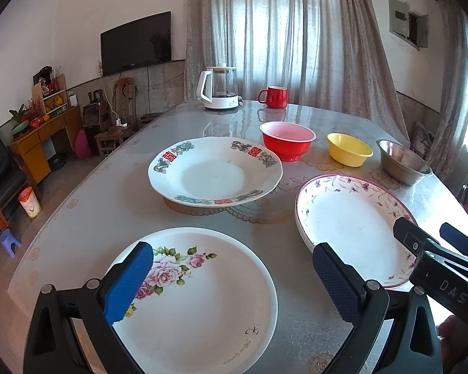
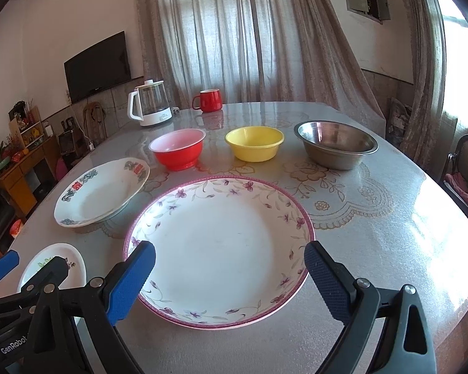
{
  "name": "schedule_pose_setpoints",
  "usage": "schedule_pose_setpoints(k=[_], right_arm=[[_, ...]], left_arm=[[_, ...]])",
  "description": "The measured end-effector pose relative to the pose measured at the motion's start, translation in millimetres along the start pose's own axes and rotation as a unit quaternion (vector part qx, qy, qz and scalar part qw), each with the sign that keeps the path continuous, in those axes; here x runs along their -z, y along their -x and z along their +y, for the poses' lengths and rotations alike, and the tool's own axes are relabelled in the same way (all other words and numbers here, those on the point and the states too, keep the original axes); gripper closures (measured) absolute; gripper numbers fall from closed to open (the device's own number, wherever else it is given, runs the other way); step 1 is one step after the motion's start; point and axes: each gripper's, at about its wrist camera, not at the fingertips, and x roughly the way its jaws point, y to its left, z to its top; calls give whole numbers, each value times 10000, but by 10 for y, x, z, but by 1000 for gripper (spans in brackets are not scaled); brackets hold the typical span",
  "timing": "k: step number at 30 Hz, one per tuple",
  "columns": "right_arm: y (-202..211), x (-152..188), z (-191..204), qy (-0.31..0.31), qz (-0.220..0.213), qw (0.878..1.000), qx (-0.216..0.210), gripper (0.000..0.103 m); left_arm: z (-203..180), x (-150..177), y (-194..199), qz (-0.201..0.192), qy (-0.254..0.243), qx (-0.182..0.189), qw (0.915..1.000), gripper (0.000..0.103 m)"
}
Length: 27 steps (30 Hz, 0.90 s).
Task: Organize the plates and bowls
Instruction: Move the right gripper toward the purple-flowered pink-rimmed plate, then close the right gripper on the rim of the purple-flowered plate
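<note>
The round table [image 2: 374, 233] carries three plates in front: a purple-flower plate [image 2: 218, 249] under the right gripper [image 2: 229, 268], a rose plate [image 1: 196, 296] under the left gripper [image 1: 232, 272], and a red-character plate [image 1: 215, 171] farther back. Both grippers hover with jaws wide, holding nothing. Behind stand a steel bowl [image 2: 335, 143], yellow bowl [image 2: 254, 143] and red bowl [image 2: 177, 148] in a row, well apart from the kettle [image 2: 149, 103] and red mug [image 2: 209, 99]
</note>
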Motion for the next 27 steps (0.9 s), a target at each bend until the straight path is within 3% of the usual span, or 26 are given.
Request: schedule_pose_setpoints(k=[15,18,20,23,27], right_arm=[[7,-10,-74,-98,7,9999,-35,5],[-23,-14,-122,-131,37,9999,-40,5],[-45,-27,-174,-141,41,9999,-1,6],[-89,-55,-327,-301,79,9995,38,8],[-192,-90,-596,-502,229,9983,185,20]], left_arm=[[-99,-14,9,-37,-164,160,9997,0],[-124,-34,-30,70,-184,676,9975,0],[-132,-63,-82,229,-107,1202,9924,0],[-178,-139,-202,591,-14,1681,9840,0],[-276,-259,-285,678,-133,1858,9802,1]])
